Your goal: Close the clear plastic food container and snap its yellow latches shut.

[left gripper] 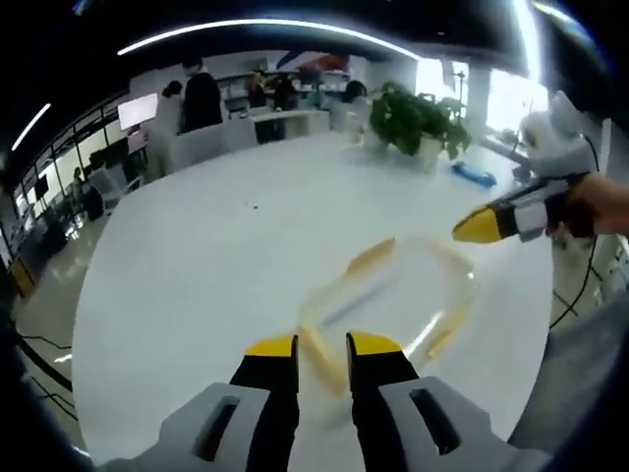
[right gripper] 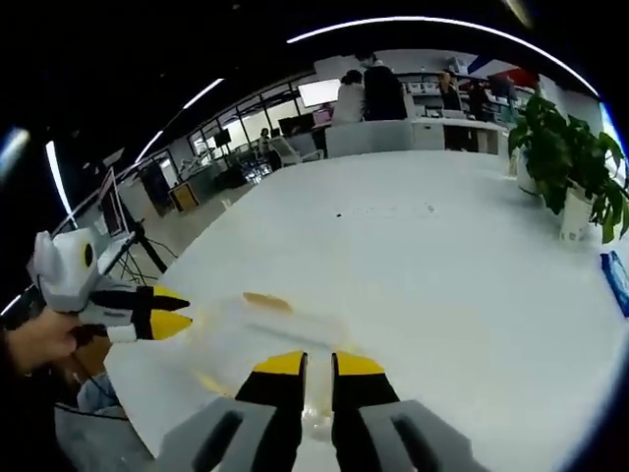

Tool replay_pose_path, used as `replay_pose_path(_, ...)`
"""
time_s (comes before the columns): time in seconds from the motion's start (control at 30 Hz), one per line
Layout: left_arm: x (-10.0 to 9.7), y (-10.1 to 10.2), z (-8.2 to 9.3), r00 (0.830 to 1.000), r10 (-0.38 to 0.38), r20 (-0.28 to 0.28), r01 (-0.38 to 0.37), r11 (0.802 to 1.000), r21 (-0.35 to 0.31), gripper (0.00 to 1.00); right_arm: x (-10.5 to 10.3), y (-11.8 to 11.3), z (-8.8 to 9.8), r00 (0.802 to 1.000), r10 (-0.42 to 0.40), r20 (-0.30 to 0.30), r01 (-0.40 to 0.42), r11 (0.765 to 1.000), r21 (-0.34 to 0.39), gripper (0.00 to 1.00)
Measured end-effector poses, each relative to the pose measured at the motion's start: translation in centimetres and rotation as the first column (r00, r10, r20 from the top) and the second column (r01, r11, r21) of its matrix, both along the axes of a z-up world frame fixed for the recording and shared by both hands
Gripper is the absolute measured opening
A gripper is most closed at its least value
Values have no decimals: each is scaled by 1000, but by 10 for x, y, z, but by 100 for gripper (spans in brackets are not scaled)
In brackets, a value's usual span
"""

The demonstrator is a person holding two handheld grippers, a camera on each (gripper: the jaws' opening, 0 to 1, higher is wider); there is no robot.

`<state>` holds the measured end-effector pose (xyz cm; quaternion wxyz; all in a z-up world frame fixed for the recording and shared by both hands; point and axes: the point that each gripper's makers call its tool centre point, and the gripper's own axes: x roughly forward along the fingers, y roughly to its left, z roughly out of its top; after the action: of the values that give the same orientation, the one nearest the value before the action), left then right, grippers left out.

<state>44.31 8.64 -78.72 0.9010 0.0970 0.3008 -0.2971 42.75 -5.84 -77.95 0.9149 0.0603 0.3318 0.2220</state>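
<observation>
The clear plastic food container [left gripper: 388,295] with yellow latches [left gripper: 371,256] lies blurred on the white table [left gripper: 216,246].

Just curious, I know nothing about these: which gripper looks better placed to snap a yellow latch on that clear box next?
Probably the left gripper: its tips sit right at a yellow latch of the box. The right gripper looks close too.

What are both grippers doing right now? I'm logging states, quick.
Left gripper: jaws nearly shut, straddling the container edge; grip cannot be told.
Right gripper: same, at the container's edge.
</observation>
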Motion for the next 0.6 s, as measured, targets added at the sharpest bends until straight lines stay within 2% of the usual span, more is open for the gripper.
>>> replay_pose_path(0.13, -1, -12, 1, 999, -53, 11, 53, 999, 3, 16, 2, 11, 2, 997, 67, 26, -66, 998, -24, 7)
replay_pose_path(0.17, -2, -15, 2, 997, -77, 18, 77, 997, 13, 15, 4, 16, 4, 994, 97, 53, -96, 995, -28, 8)
replay_pose_path(0.27, -2, -20, 3, 995, -98, 35, 97, 995, 16, 14, 5, 27, 7, 988, 135, 70, -134, 991, -23, 11)
replay_pose_path(0.33, -3, -25, 3, 993, -115, 30, 114, 993, 7, 15, 6, 33, 6, 981, 179, 79, -175, 983, -50, 13)
replay_pose_path(0.47, -6, -35, 0, 981, -188, 40, 186, 982, 34, 17, 6, 43, -1, 968, 243, 65, -237, 968, -86, 14)
replay_pose_path(0.6, -7, -41, -3, 975, -219, 35, 218, 975, 38, 19, 6, 51, -6, 954, 294, 51, -289, 953, -90, 15)
